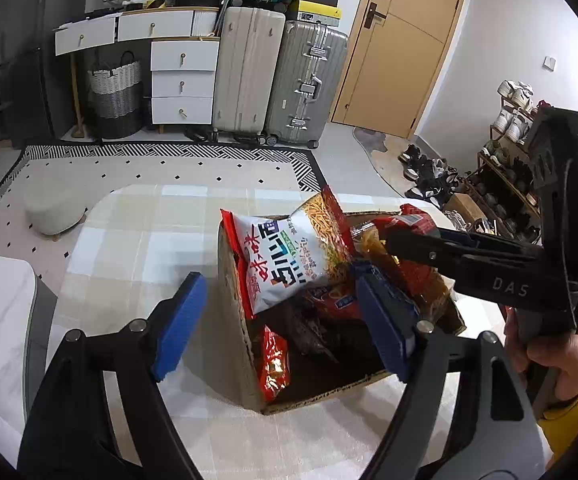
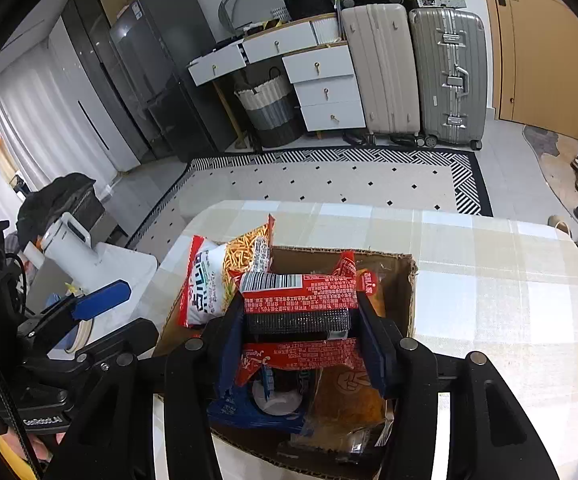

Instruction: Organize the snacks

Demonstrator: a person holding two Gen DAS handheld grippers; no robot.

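A: What was the condition of the left gripper (image 1: 285, 320)?

B: Its jaws stood wide apart and gripped nothing. One blue pad (image 1: 181, 324) hung outside the cardboard box (image 1: 233, 320), over the checked tablecloth (image 1: 137, 240); the other pad sat above the box interior, in front of the packets there.

A: And the right gripper (image 2: 299, 344)?

B: It was closed on a red snack packet (image 2: 301, 292) with a barcode label. The pads pressed the packet from both sides, and it was held over the open box.

A: Where were the snacks located?

B: In the box, which stood on the table. A white and red bag of stick snacks (image 1: 285, 256) leaned upright against the box wall nearest the left gripper, projecting above the rim. Lower down lay a red-orange packet (image 1: 275, 364), and the right wrist view showed a blue packet (image 2: 249, 408) and an orange clear-wrapped packet (image 2: 345, 400) beneath the held item.

A: Was the operator visible?

B: A hand (image 1: 549, 360) in a yellow sleeve gripped the right gripper's handle.
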